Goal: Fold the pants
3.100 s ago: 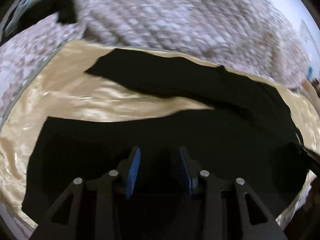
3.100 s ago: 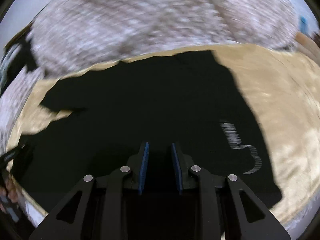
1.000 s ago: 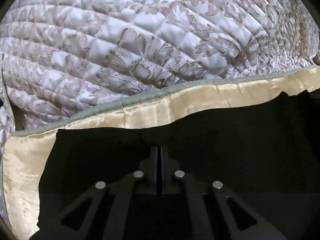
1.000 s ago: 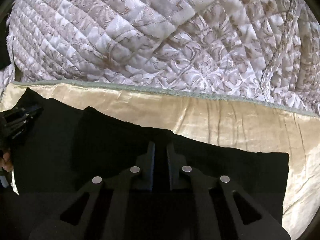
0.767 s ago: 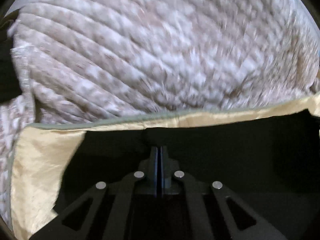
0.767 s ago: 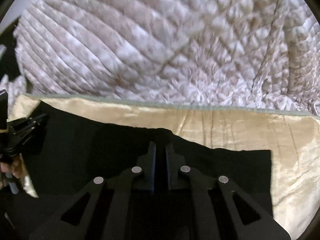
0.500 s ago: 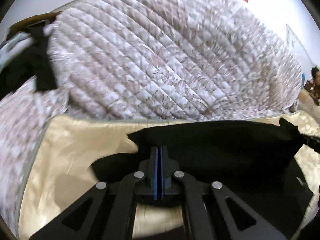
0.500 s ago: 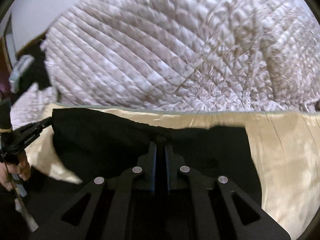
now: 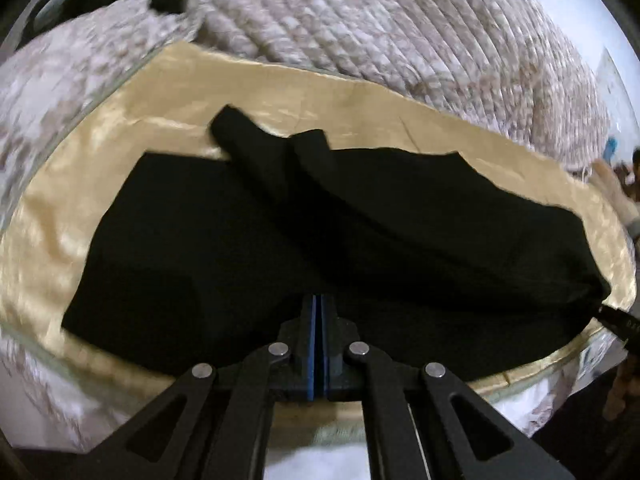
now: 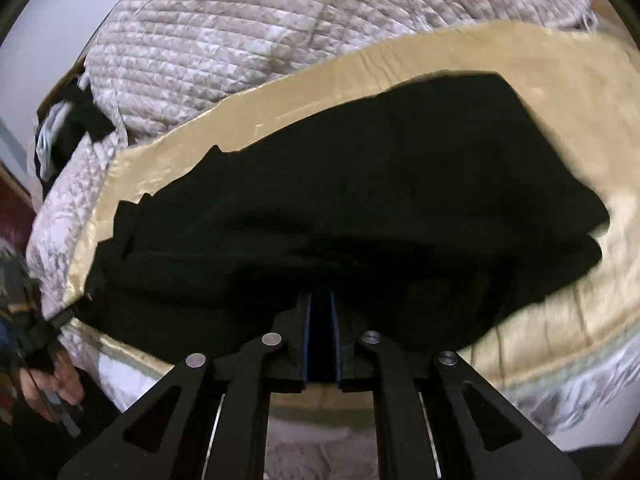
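Black pants point(image 9: 380, 232) lie doubled over on a gold satin sheet point(image 9: 120, 120). In the left wrist view two leg ends poke out at the far side. My left gripper point(image 9: 318, 300) is shut, pads together, pinching the near edge of the pants at the bed's front. In the right wrist view the pants point(image 10: 360, 184) bunch up toward my right gripper point(image 10: 320, 296). Its jaws are opening, with a narrow gap that the dark cloth still fills. The right gripper's tip point(image 9: 618, 320) also shows at the pants' right corner.
A quilted floral blanket point(image 9: 400, 20) is heaped behind the sheet. Dark clothes point(image 10: 68, 132) sit at the far left corner. The bed's front edge point(image 9: 60, 392) runs just under both grippers. A person's hand point(image 10: 48, 388) holds the left gripper's handle.
Both grippers have pulled the far edge of the pants back toward the bed's front edge, laying it over the rest. The quilt has receded in both views.
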Motion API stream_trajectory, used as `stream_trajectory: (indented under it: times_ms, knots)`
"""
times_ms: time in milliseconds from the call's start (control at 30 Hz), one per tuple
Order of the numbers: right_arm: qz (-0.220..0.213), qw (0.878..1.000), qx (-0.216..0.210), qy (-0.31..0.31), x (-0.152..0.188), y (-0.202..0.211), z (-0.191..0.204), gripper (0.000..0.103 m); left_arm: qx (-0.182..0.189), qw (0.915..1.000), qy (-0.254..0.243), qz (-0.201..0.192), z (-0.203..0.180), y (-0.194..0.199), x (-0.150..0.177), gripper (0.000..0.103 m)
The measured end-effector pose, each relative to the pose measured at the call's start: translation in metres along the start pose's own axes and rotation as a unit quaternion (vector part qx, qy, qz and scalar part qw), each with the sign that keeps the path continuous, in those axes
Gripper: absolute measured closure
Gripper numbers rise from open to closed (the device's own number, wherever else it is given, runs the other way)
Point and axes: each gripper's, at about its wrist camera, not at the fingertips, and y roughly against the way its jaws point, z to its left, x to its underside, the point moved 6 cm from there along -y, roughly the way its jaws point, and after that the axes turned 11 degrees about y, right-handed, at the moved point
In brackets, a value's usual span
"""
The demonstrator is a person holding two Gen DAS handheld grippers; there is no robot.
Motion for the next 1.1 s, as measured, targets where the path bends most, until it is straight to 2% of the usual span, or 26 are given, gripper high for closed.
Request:
stream_trajectory:
  times_ms: [67, 100, 133, 167, 233, 300, 467, 567, 667, 833, 967, 1067, 1100]
  knots:
    - [-0.006, 1.0, -0.01, -0.007, 0.0, 0.004, 0.0, 0.085, 0.008, 0.9997, 0.024, -0.006, 0.005, 0.008, -0.004, 0.092]
    - [-0.008, 1.0, -0.012, -0.012, 0.001, 0.004, 0.0, 0.083, 0.01, 0.9995, 0.027, -0.012, 0.005, 0.01, -0.008, 0.079]
    - [-0.009, 1.0, -0.012, -0.016, 0.004, 0.006, -0.001, 0.074, 0.012, 0.9994, 0.025, -0.019, 0.003, 0.012, -0.011, 0.067]
    - [-0.013, 1.0, -0.012, -0.023, 0.005, 0.007, -0.003, 0.06, 0.013, 0.9993, 0.023, -0.028, 0.0, 0.014, -0.017, 0.063]
    - [-0.028, 0.998, -0.027, -0.048, 0.006, 0.009, -0.007, 0.054, 0.016, 0.9988, 0.017, -0.043, -0.009, 0.016, -0.032, 0.056]
    - [-0.04, 0.996, -0.032, -0.071, 0.006, 0.013, -0.013, 0.054, 0.023, 0.9983, 0.005, -0.053, -0.021, 0.012, -0.043, 0.046]
    - [-0.078, 0.989, -0.027, -0.125, 0.003, 0.023, -0.037, 0.046, 0.012, 0.9991, -0.026, -0.032, -0.044, -0.031, -0.064, 0.045]
    - [-0.089, 0.979, -0.026, -0.18, 0.004, 0.023, -0.059, 0.045, 0.007, 0.9995, -0.029, -0.011, -0.051, -0.053, -0.067, 0.045]
    - [-0.104, 0.969, -0.037, -0.222, 0.005, 0.024, -0.073, 0.045, 0.022, 0.9994, -0.023, -0.013, -0.052, -0.053, -0.065, 0.045]
    - [-0.112, 0.962, -0.032, -0.248, 0.003, 0.021, -0.089, 0.045, 0.033, 0.9984, -0.044, -0.014, -0.06, -0.05, -0.057, 0.041]
    - [-0.106, 0.964, -0.026, -0.242, -0.001, 0.017, -0.088, 0.045, -0.001, 0.9972, -0.073, -0.015, -0.068, -0.064, -0.06, 0.041]
    - [-0.101, 0.966, -0.022, -0.238, -0.001, 0.013, -0.088, 0.045, -0.052, 0.9949, -0.085, -0.01, -0.066, -0.082, -0.065, 0.041]
    - [-0.101, 0.965, -0.022, -0.239, -0.001, 0.013, -0.089, 0.045, -0.054, 0.9945, -0.089, -0.013, -0.066, -0.085, -0.067, 0.048]
